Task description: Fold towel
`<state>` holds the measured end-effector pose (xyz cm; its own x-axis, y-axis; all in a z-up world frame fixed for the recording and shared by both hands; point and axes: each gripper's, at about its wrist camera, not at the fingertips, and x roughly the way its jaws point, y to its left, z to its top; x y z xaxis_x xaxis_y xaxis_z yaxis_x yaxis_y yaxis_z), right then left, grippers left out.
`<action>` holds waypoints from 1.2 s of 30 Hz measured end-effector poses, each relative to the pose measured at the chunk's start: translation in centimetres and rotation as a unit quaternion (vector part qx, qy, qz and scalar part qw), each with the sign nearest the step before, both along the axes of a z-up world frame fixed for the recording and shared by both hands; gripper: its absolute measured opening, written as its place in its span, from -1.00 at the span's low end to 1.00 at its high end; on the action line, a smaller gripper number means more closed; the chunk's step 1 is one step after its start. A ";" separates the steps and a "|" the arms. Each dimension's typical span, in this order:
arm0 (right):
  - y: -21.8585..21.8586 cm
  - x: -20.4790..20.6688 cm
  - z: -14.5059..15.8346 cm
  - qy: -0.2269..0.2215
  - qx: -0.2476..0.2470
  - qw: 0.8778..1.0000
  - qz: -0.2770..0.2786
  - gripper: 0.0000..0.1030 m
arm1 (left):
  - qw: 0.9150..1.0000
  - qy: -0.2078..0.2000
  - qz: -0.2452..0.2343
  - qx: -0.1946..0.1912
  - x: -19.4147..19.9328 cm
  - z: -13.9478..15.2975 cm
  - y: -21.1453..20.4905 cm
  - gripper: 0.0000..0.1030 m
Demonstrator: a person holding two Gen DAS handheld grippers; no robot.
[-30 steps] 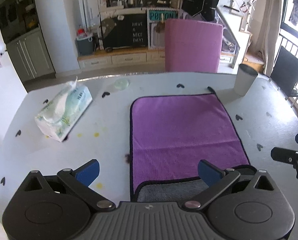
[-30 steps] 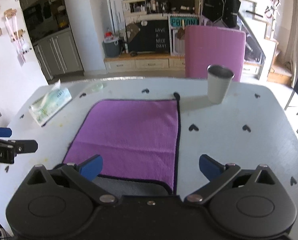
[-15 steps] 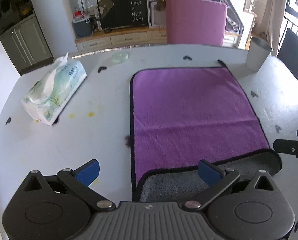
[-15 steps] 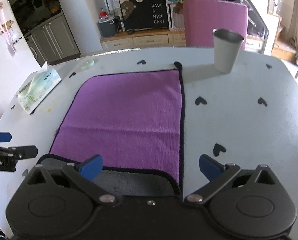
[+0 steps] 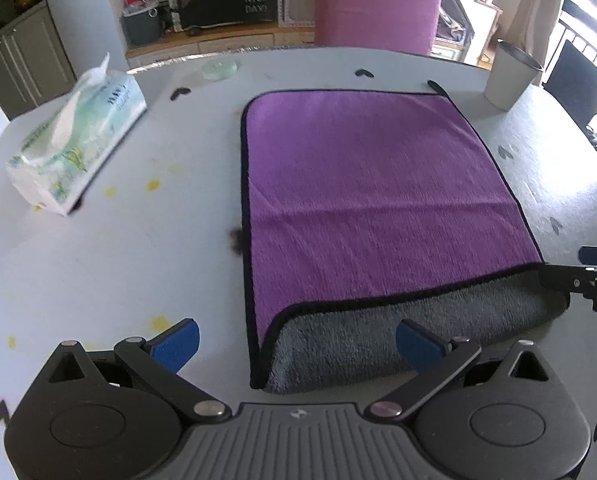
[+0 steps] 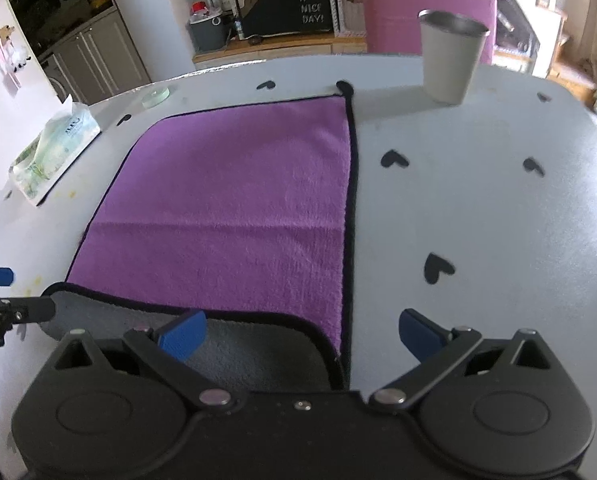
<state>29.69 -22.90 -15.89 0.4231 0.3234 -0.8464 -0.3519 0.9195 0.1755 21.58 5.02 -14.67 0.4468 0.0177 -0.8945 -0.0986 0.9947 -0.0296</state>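
A purple towel (image 5: 370, 196) with a black hem lies flat on the white table (image 5: 110, 264); it also shows in the right wrist view (image 6: 234, 208). Its near edge is turned up, showing the grey underside (image 5: 410, 332) (image 6: 250, 348). My left gripper (image 5: 296, 340) is open above the near left corner, holding nothing. My right gripper (image 6: 302, 336) is open above the near right corner, holding nothing. The right gripper's fingertips (image 5: 558, 276) show at the right edge of the left wrist view, by the grey fold. The left gripper's fingertips (image 6: 30, 308) show at the left edge of the right wrist view.
A tissue pack (image 5: 74, 148) lies on the table's left. A grey cup (image 6: 450, 60) stands beyond the towel's far right corner. A small glass coaster (image 5: 220, 69) sits far left. A pink chair (image 5: 378, 8) stands behind the table. Black heart stickers dot the tabletop.
Both grippers have moved forward and lower toward the towel's near edge. More of the grey underside shows, as the near edge is turned further over the purple side.
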 end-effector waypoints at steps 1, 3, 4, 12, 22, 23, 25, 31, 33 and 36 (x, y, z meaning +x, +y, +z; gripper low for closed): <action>-0.2 0.1 -0.2 0.007 0.009 1.000 0.005 0.99 | 1.000 0.000 0.000 -0.005 0.0 -0.1 0.1 1.00; -0.8 0.3 -0.6 0.016 0.028 0.999 0.007 0.99 | 1.000 -0.002 -0.001 -0.021 -0.1 -0.4 0.5 1.00; -1.0 0.3 -0.7 0.018 0.035 0.999 0.008 0.99 | 1.000 -0.004 -0.001 -0.029 -0.1 -0.4 0.7 1.00; -2.2 1.0 -1.2 0.054 0.098 0.993 0.037 0.48 | 0.995 0.001 0.002 -0.096 -0.1 -1.0 2.9 1.00; -2.4 1.5 -1.8 0.079 0.078 0.993 0.036 -0.41 | 0.985 -0.025 0.014 -0.170 -0.2 -0.6 5.1 0.86; -2.4 1.5 -1.8 0.080 0.078 0.993 0.039 -0.49 | 0.984 -0.025 0.014 -0.173 -0.2 -0.6 5.3 0.80; -2.5 1.5 -1.7 0.081 0.075 0.993 0.043 -0.59 | 0.984 -0.023 0.014 -0.176 -0.1 -0.8 5.5 0.72; -2.9 1.4 -1.5 0.086 0.071 0.993 0.047 -0.69 | 0.985 -0.004 0.006 -0.173 0.1 -1.8 5.8 0.30; -3.0 1.4 -1.5 0.087 0.071 0.993 0.045 -0.71 | 0.985 0.001 0.003 -0.170 0.2 -2.0 5.8 0.18; -3.0 1.4 -1.6 0.089 0.065 0.993 0.044 -0.71 | 0.986 0.009 -0.003 -0.164 0.4 -2.3 5.8 0.06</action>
<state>31.05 -25.92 -17.51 0.2350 0.4637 -0.8543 -0.3826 0.8521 0.3573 21.95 10.79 -16.95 0.4291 -0.2772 -0.8597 -0.0959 0.9324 -0.3485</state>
